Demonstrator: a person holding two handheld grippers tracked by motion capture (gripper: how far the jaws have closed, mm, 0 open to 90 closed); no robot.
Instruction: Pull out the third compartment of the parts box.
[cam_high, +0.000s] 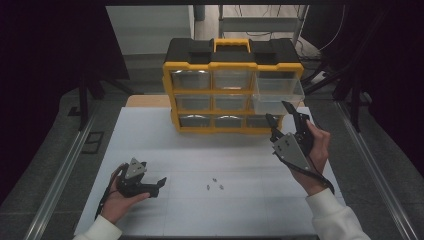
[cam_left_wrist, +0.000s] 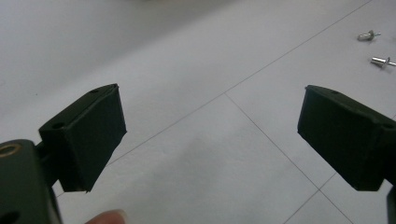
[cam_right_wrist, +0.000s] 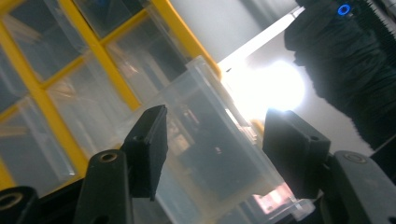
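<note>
A yellow and black drawer cabinet (cam_high: 232, 85) stands at the back of the white table (cam_high: 165, 150). In its right column, two clear drawers (cam_high: 278, 90) stick out from the frame. My right gripper (cam_high: 277, 111) is raised just in front of them, jaws apart. In the right gripper view a clear drawer (cam_right_wrist: 210, 154) shows between the pads of the right gripper (cam_right_wrist: 212, 135), which do not press on it. My left gripper (cam_high: 161, 183) rests low on the table at the front left, open and with nothing in it (cam_left_wrist: 210, 116). Three small metal screws (cam_high: 215, 184) lie to its right (cam_left_wrist: 369, 35).
Metal rails run along both sides of the table (cam_high: 60, 175). A wooden board (cam_high: 147, 101) lies behind the table's left part. Dark stands and cables sit at the back right (cam_high: 325, 75).
</note>
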